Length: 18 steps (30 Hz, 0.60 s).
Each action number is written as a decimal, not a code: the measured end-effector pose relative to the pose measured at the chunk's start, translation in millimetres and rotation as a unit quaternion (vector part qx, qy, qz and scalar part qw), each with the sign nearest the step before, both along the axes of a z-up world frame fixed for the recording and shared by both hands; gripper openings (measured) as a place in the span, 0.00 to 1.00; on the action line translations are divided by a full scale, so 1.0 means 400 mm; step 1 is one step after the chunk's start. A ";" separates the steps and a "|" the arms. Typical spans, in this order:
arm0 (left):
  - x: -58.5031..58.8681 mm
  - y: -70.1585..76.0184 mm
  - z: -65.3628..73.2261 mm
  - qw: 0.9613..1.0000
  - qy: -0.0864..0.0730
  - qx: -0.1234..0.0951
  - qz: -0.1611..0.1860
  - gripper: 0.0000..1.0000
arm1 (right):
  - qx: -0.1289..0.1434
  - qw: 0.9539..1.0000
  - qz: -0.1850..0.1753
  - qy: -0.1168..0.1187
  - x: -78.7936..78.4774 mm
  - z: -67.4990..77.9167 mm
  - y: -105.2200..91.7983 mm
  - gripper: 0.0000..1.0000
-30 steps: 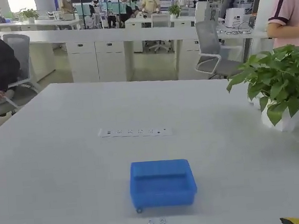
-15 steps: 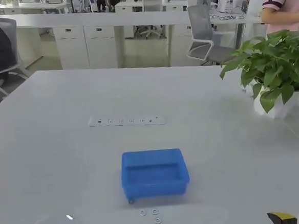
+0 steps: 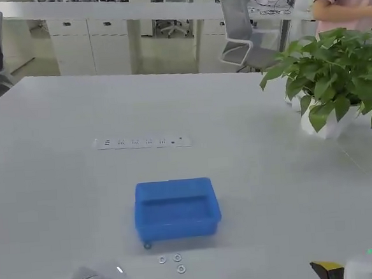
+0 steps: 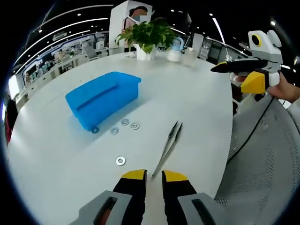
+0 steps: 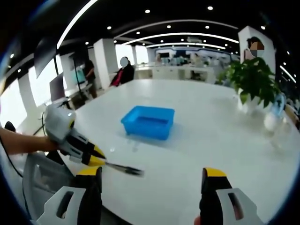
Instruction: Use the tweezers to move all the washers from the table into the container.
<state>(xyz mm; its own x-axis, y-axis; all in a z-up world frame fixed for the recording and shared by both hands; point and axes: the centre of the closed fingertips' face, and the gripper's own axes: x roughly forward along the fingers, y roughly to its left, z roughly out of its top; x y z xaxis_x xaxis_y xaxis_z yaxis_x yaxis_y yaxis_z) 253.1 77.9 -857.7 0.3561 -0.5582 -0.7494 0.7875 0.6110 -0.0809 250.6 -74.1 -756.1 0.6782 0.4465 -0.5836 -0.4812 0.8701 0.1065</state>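
Only our gaze has dipped since a second ago; four washers [image 4: 125, 122] lie on the table [image 4: 197, 93] just near the empty container [image 4: 104, 97], none in yet, our left gripper [image 4: 155, 177] nearly closed at the tweezers [image 4: 168, 143], whether gripping we cannot tell, right gripper [image 5: 151, 176] spread empty.

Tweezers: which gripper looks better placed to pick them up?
Left, probably. The tweezers lie with their near end at the tips of the left gripper; the right gripper hovers off to the side.
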 end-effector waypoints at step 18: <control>-0.020 -0.010 0.019 0.998 -0.022 0.019 -0.053 0.00 | -0.007 0.999 0.048 -0.009 -0.033 0.014 0.078 0.84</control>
<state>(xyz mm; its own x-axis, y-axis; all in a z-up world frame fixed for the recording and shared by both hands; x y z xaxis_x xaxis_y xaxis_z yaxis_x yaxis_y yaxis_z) 245.0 74.0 -850.0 0.3292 -0.5655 -0.7562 0.8498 0.5266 -0.0238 237.4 -43.1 -750.7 0.6431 0.5023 -0.5781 -0.5648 0.8208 0.0849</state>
